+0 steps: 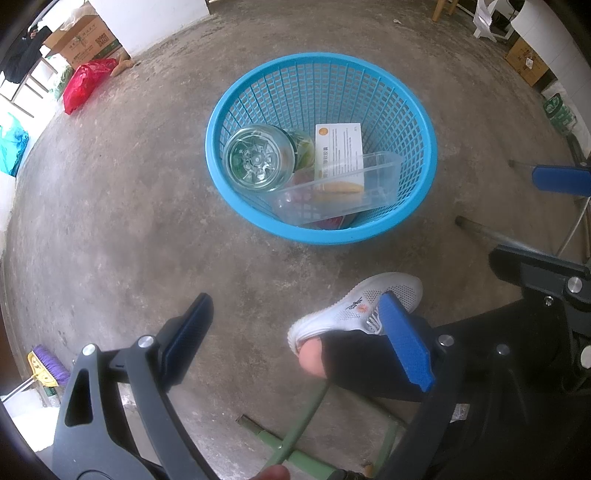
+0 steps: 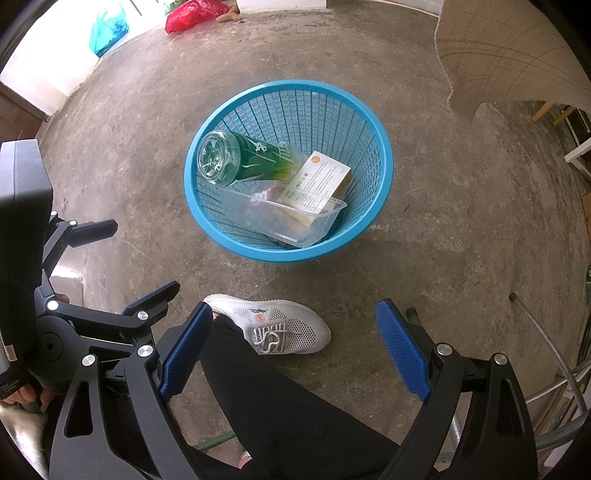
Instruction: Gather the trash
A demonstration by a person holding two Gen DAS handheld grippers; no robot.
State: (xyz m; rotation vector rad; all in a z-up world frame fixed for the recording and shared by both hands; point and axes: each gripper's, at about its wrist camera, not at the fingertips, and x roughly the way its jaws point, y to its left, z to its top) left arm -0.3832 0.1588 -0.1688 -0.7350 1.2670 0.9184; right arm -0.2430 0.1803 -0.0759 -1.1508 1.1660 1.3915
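Note:
A blue mesh basket (image 1: 320, 57) (image 2: 288, 84) stands on the concrete floor. Inside lie a green plastic bottle (image 1: 258, 158) (image 2: 243, 158) on its side, a white printed box (image 1: 338, 151) (image 2: 317, 181) and a clear plastic tray (image 1: 332, 201) (image 2: 295, 219). My left gripper (image 1: 299, 338) points down at the floor on the near side of the basket, open, with nothing between its blue pads. My right gripper (image 2: 295, 349) hangs the same way, open and empty. In the right wrist view the left gripper (image 2: 125, 262) shows at the left edge.
A person's white shoe (image 1: 362, 306) (image 2: 280, 325) and black trouser leg stand just in front of the basket. A red bag (image 1: 85, 81) (image 2: 192, 13) and a cardboard box (image 1: 85, 40) lie far off. A broom (image 1: 48, 365), metal poles (image 1: 491, 232) and a green frame (image 1: 295, 435) edge the floor.

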